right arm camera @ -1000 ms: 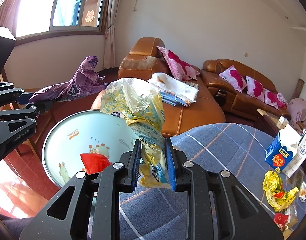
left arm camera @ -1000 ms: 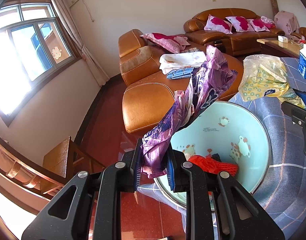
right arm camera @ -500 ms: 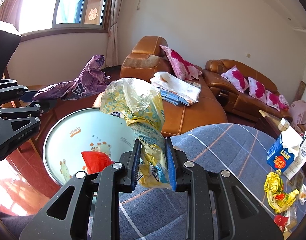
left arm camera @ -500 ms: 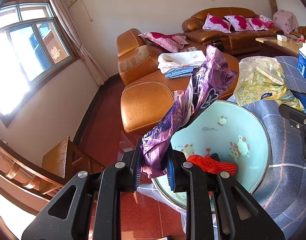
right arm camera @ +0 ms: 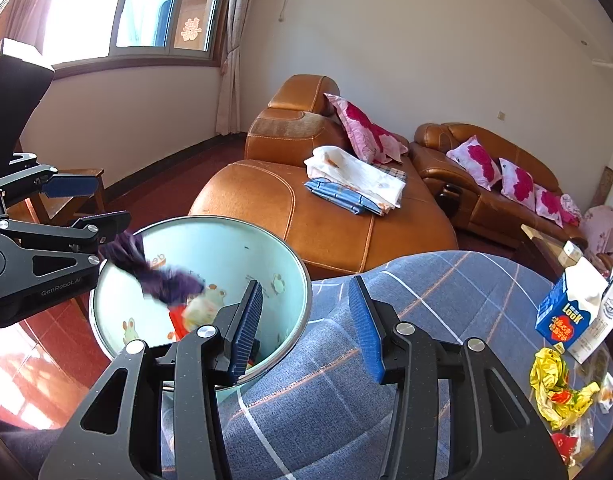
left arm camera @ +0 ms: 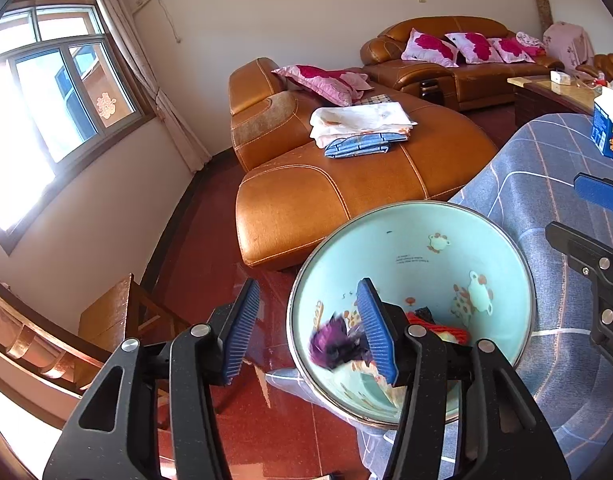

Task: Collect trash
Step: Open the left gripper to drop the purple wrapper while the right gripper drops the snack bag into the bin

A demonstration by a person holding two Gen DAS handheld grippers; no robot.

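Task partly done — purple wrapper (right arm camera: 154, 276) seen dropping into the basin (right arm camera: 298, 280) as left gripper (left arm camera: 306, 328) and right gripper (right arm camera: 306, 328) jaws are opening, empty; yellow wrapper (right arm camera: 554, 392) and milk carton (right arm camera: 566, 312) left on the worktop (right arm camera: 426, 292) at three o'clock.

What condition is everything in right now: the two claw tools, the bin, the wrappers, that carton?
Left gripper: fingers opening, nothing between them.
Right gripper: fingers opening, empty.
Purple wrapper: blurred, dropping into the bin.
Bin: upright, holding trash.
Yellow wrapper: crumpled on the tablecloth.
Blue carton: upright, top torn open.
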